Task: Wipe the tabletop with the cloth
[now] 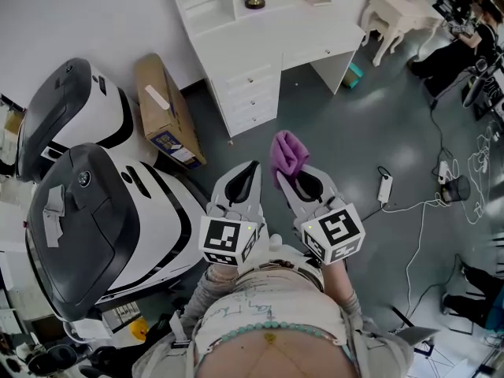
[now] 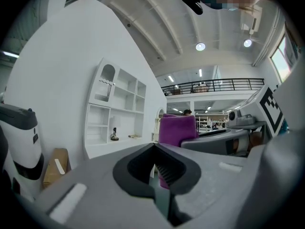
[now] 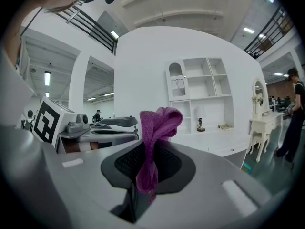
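Observation:
A purple cloth (image 1: 287, 153) sticks up from my right gripper (image 1: 293, 176), whose jaws are shut on it. In the right gripper view the cloth (image 3: 155, 135) hangs bunched between the closed jaws of the right gripper (image 3: 143, 187). My left gripper (image 1: 249, 178) is held just left of it, jaws shut with nothing in them. From the left gripper view the left gripper (image 2: 155, 175) shows closed jaws, and the purple cloth (image 2: 177, 129) appears beyond them at right. A white desk with shelves (image 1: 268, 34) stands ahead on the grey floor.
Two large white and black machines (image 1: 102, 203) stand at the left, with a cardboard box (image 1: 165, 109) leaning beside them. White ornate furniture (image 1: 394, 14) sits at the far right. Cables and a power strip (image 1: 441, 172) lie on the floor at right.

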A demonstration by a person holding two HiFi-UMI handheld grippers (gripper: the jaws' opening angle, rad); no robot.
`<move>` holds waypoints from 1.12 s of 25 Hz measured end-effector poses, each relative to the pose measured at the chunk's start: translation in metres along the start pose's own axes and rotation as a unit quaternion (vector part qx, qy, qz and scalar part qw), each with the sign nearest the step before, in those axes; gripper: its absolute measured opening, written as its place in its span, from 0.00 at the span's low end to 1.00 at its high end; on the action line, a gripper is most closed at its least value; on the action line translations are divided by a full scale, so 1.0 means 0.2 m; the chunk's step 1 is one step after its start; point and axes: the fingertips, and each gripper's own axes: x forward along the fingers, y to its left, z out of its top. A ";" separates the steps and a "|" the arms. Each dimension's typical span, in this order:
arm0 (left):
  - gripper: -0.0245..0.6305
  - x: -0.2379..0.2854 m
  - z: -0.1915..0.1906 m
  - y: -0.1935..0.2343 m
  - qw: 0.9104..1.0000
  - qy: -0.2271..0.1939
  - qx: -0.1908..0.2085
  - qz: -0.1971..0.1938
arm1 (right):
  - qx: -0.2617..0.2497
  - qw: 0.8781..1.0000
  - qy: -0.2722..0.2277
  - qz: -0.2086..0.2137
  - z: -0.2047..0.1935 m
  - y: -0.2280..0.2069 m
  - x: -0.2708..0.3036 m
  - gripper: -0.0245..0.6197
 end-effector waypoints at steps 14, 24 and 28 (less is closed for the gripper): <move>0.04 0.44 0.07 0.30 1.000 -0.003 -0.001 -0.029 | -0.012 1.000 0.007 -0.014 0.14 -0.27 0.43 0.16; 0.04 0.65 0.12 0.56 0.999 -0.008 0.003 -0.046 | -0.022 0.999 0.004 -0.030 0.21 -0.39 0.72 0.16; 0.04 0.68 0.11 0.65 0.999 -0.012 0.000 -0.047 | -0.027 0.999 0.005 -0.030 0.21 -0.38 0.82 0.16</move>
